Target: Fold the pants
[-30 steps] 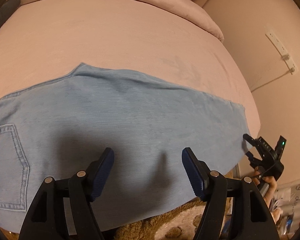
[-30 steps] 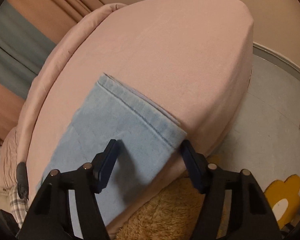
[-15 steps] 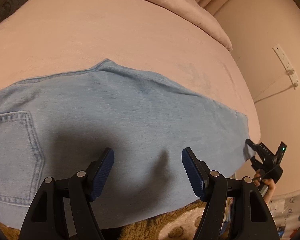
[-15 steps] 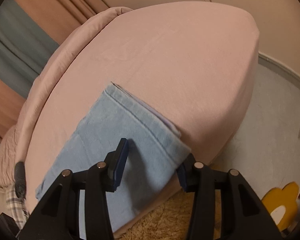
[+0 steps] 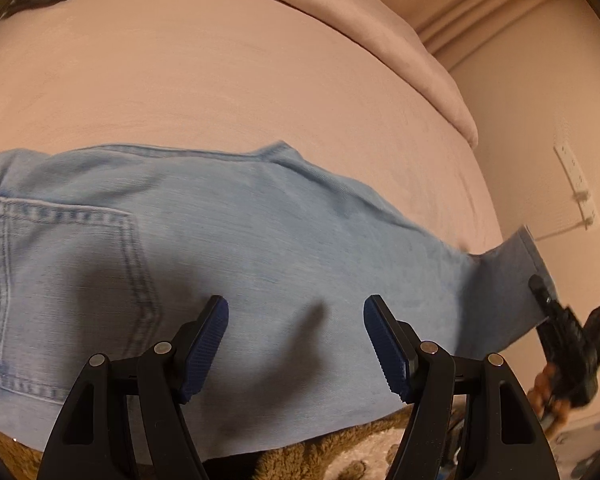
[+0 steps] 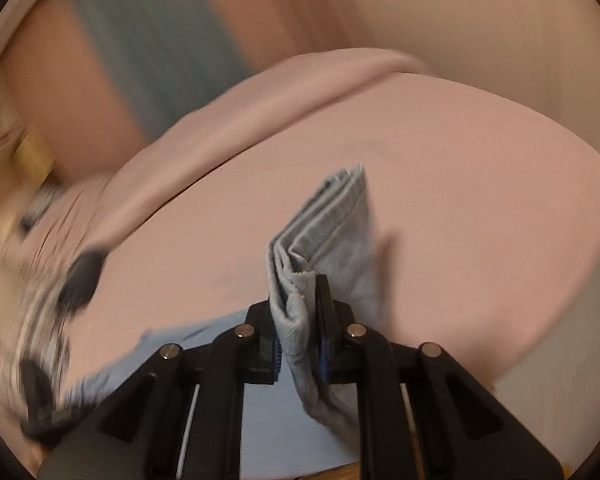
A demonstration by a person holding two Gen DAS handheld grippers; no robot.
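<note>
right tool [image 6: 298,320] just clamped onto the jeans [image 5: 260,248] hem, left tool [image 5: 296,340] hangs released, so I'd carry that hem along the bed [image 5: 220,92] edge to the waistband

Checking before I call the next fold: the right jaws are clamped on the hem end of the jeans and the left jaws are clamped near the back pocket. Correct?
Not quite. The left gripper is open above the jeans, gripping nothing, as the left wrist view shows. The right gripper is indeed clamped on the hem end.
</note>
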